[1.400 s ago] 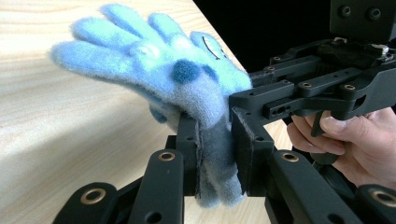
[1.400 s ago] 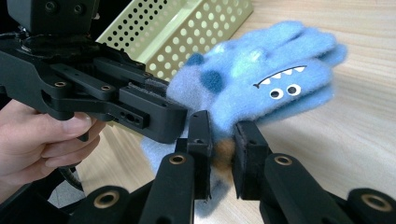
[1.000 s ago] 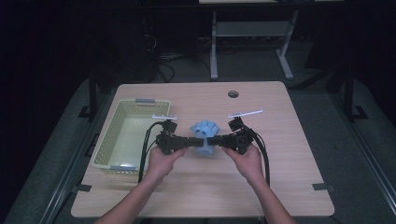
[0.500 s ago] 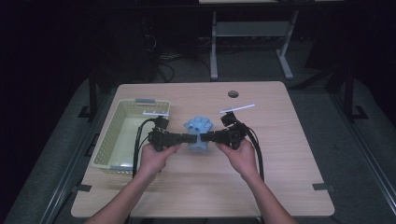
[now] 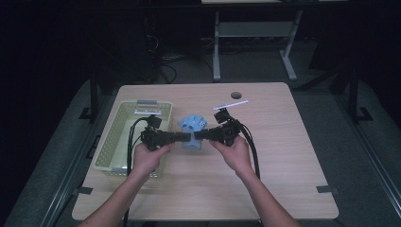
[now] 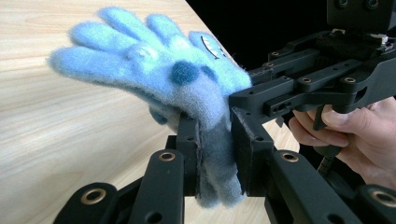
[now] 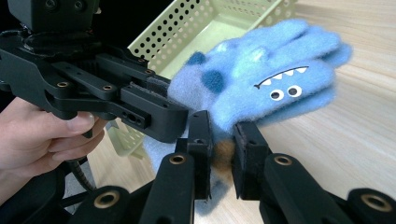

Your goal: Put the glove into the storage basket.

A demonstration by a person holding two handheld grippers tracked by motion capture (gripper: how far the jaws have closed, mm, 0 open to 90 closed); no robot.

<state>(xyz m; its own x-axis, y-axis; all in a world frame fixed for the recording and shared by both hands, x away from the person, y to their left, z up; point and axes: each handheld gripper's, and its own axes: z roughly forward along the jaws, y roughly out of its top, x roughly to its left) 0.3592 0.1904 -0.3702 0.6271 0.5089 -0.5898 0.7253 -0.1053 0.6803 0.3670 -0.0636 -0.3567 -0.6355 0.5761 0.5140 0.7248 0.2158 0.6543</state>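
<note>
A fluffy blue glove (image 5: pixel 192 128) with dark spots and a monster face hangs above the table (image 5: pixel 283 156), pinched from both sides. My left gripper (image 5: pixel 185 137) is shut on its cuff from the left, and the left gripper view has the glove (image 6: pixel 159 74) drooping over the pads of that gripper (image 6: pixel 214 154). My right gripper (image 5: pixel 198 135) is shut on the cuff from the right. Its own view shows the glove (image 7: pixel 261 79) between the pads of the right gripper (image 7: pixel 220 156), with its stubby finger tips pointing away.
A pale yellow perforated basket (image 5: pixel 113 142) stands at the table's left, just beside the left hand; the basket (image 7: pixel 219 23) also lies behind the glove. A white strip (image 5: pixel 231 104) and a dark round grommet (image 5: pixel 236 95) lie toward the table's far side.
Both hands have carried the glove together to the left, toward the basket, and lifted it slightly. Both grips on it are unchanged.
</note>
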